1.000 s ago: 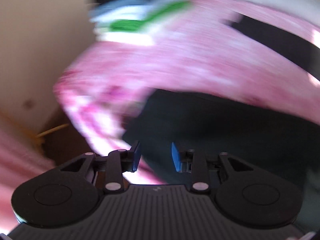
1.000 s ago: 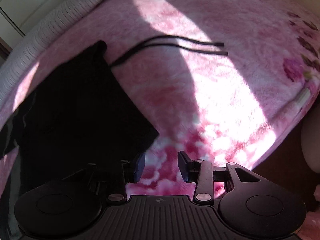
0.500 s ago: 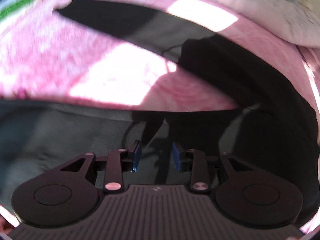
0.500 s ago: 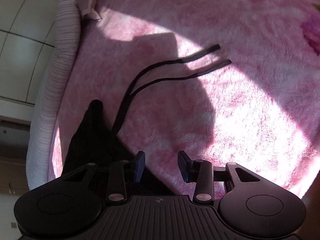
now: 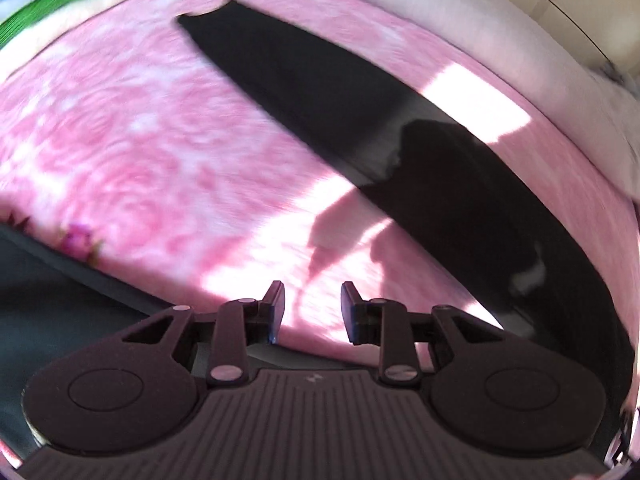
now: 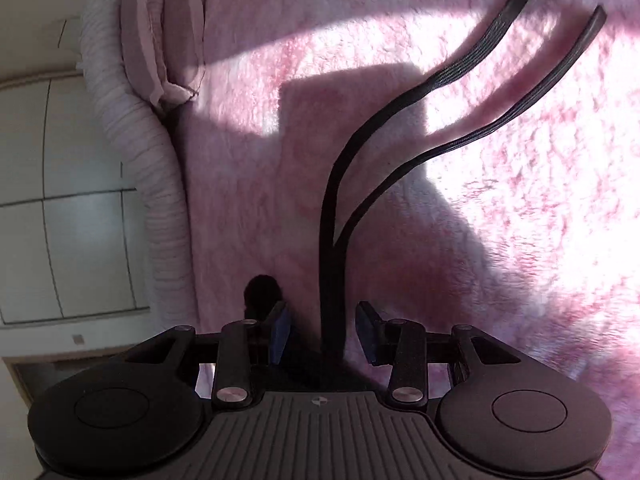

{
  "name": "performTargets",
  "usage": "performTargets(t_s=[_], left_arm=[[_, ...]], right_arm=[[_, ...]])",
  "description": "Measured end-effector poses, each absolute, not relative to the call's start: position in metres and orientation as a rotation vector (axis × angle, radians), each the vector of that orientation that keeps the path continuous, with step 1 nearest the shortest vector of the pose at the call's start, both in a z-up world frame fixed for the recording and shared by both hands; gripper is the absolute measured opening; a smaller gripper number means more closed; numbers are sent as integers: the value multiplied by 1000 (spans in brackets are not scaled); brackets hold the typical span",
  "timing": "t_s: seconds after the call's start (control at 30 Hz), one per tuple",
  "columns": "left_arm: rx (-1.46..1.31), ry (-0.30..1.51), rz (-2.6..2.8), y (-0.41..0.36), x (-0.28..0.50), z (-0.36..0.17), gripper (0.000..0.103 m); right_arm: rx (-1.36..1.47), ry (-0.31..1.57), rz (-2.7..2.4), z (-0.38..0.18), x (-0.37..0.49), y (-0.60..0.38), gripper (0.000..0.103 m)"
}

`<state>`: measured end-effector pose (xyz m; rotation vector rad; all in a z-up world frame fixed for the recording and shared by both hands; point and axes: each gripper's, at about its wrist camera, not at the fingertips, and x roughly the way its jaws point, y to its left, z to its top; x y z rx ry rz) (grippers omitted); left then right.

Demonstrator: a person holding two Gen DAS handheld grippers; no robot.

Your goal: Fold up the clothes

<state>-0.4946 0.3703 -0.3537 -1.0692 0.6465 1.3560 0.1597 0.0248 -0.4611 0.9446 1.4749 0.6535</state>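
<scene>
Black garment spread across the pink blanket on the bed, my left tool just reopening, empty, my right tool parted astride its drawstrings, pads clear.

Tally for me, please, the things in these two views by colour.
Black: 3 (garment, two drawstrings)
Pink: 1 (blanket)
Green: 1 (fabric)
Pale grey: 1 (ribbed bedding)
Total: 6
</scene>
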Motion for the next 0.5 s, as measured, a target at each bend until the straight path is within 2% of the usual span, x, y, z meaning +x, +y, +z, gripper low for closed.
performTargets(t_s=[0.17,0.3,0.4,0.5], left_arm=[[-1128,618,1410,377,-527,-353,25],[-1135,609,1431,380,-545,-349,25],[-1150,595,1438,383,-559,-349,25],[-1178,593,1439,384,-568,-353,25]], right_arm=[[1018,1423,698,-468,165,44,40],[1137,1342,1063,-437,154,61,39],[891,1341,1367,-390,124,97,40],[389,1332,1475,-348,60,140,41]])
